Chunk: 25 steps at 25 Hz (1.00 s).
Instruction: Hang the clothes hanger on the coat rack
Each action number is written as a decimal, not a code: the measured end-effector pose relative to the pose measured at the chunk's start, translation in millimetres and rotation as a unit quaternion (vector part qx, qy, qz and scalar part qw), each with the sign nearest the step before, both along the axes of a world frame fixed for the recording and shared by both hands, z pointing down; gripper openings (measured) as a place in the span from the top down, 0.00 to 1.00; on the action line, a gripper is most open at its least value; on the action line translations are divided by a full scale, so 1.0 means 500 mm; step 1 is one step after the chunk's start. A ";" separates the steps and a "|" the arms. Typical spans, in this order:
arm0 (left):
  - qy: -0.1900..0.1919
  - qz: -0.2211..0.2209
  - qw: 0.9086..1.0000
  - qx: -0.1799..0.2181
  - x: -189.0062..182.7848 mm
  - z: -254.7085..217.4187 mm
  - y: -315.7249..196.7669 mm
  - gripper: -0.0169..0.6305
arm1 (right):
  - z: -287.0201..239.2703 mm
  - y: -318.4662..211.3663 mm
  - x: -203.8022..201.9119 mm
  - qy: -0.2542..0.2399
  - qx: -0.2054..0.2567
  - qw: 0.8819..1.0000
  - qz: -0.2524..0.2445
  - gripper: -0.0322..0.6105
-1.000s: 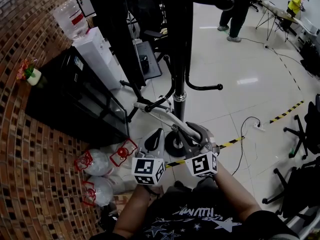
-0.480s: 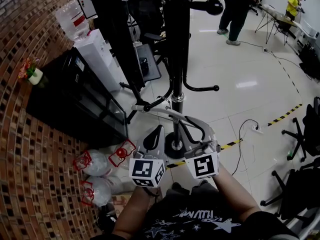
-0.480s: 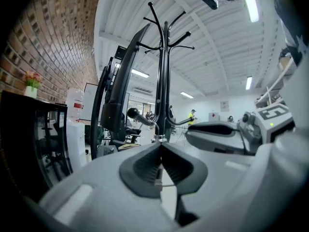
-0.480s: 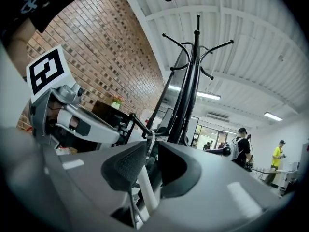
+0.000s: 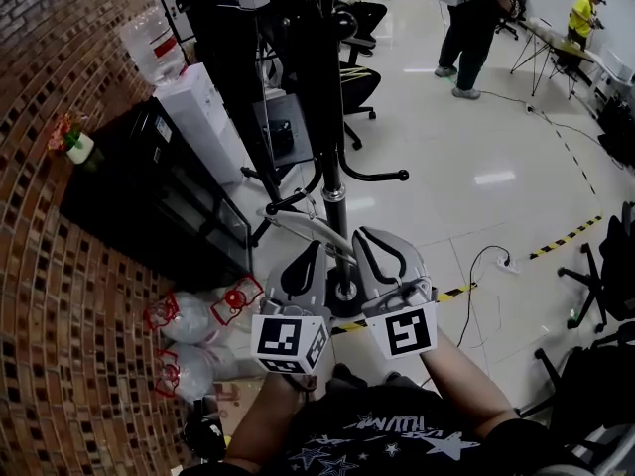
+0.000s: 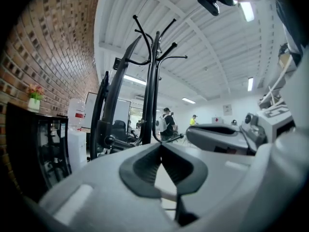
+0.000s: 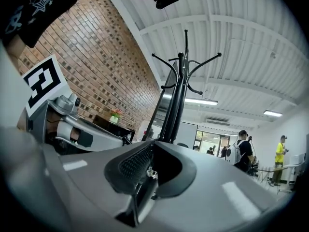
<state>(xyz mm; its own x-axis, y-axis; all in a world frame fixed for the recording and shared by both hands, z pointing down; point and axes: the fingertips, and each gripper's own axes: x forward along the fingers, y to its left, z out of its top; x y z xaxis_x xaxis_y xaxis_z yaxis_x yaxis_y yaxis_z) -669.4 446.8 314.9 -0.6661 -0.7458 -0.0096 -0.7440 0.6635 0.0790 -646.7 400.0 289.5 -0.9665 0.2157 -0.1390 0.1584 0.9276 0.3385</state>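
At the left gripper (image 6: 161, 147), tips pressed together, with a pale bar of the hanger (image 5: 303, 226) crossing low between the pads (image 6: 141, 170), so judged pinched. In the head view, hanger at 12 o'clock of that gripper, slanting from 10 toward 4, low beside the pole (image 5: 335, 198) of the rack (image 7: 179, 95) and well under the upper prongs (image 7: 219, 55). At the right gripper (image 7: 150, 147), jaws just been closing, now all but together on a small metal part of the hanger.

Likely trouble: two pinches close together on a thin, smooth-looking bar, so may swivel or slide out on the lift. Could also catch on the low curved arm (image 5: 405, 175) at 1 o'clock of the grippers and be levered loose. Might miss a prong altogether, with the hook hard to make out from here. Could rock the rack if knocked against the pole.

Underfoot, a glossy pale floor (image 5: 466, 167), slick enough by the look to send a dropped hanger skidding. At 9 o'clock a brick wall (image 5: 60, 296), at 10 a black cabinet (image 5: 149, 196), well off at 1 some people (image 5: 466, 18), at 3 a cable (image 5: 481, 266) and striped tape (image 5: 566, 238).
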 end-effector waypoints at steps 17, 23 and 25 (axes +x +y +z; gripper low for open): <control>-0.043 -0.004 0.999 0.004 0.047 -0.061 -0.071 0.96 | -0.012 -0.053 0.026 0.034 -0.048 0.998 -0.022 0.94; -0.043 -0.008 0.999 0.003 0.053 -0.062 -0.075 0.97 | -0.009 -0.051 0.031 0.047 -0.049 0.997 -0.031 0.94; -0.042 -0.010 0.999 0.003 0.053 -0.062 -0.073 0.97 | -0.010 -0.052 0.031 0.045 -0.047 0.997 -0.030 0.94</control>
<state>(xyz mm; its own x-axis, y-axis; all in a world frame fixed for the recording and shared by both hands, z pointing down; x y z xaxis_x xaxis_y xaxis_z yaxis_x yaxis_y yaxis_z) -642.8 410.3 283.9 -0.6776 -0.7320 -0.0704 -0.7346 0.6782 0.0196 -631.4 373.8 284.6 -0.9616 0.2642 -0.0743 0.2411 0.9425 0.2313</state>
